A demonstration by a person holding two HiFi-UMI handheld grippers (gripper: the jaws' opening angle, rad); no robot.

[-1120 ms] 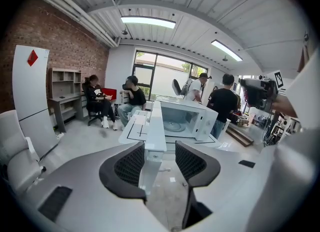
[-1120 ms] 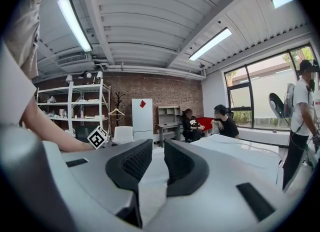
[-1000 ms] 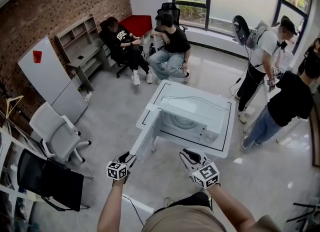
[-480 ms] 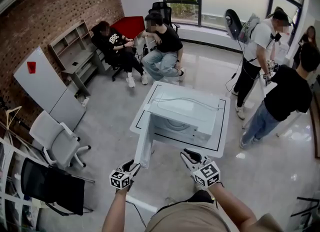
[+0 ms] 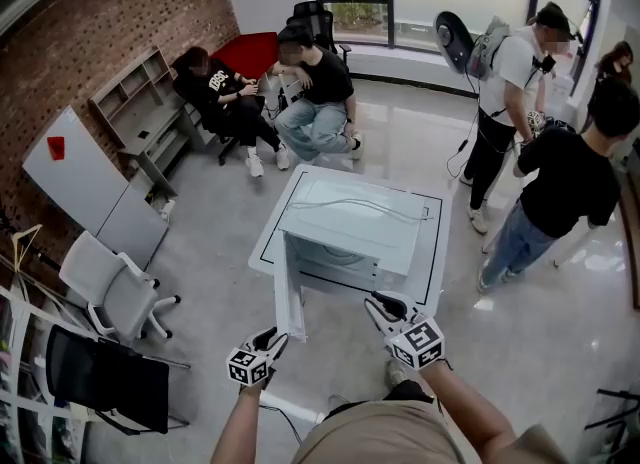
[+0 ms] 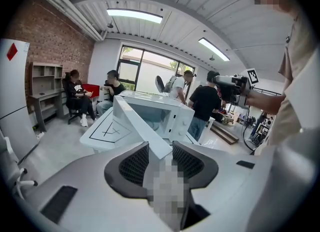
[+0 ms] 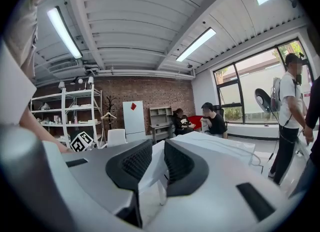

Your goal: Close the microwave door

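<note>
A white microwave [image 5: 350, 222] stands on a white table [image 5: 440, 257]. Its door [image 5: 291, 297] hangs wide open, pointing back toward me. My left gripper [image 5: 272, 340] is at the door's free end. In the left gripper view the door [image 6: 132, 121] runs into the gap of that gripper [image 6: 160, 146]. Its jaws have just been closing, and I cannot tell whether the pads touch the door. My right gripper [image 5: 383, 304] hovers in front of the microwave with a gap between its jaws and nothing in it. The right gripper view shows the microwave [image 7: 215, 146] beyond that gripper [image 7: 158, 146].
Two people sit at the back [image 5: 310, 92] by a red sofa. Two more stand right of the table [image 5: 560, 172]. A white office chair [image 5: 110, 282] and a black chair [image 5: 100, 367] are at the left, with a white panel [image 5: 80, 177] and a shelf desk [image 5: 145, 102] along the brick wall.
The microwave now sits squarely ahead and its door points straight at me instead of slanting left. Both grippers sit slightly lower in the head view, the left one now at the door's end.
</note>
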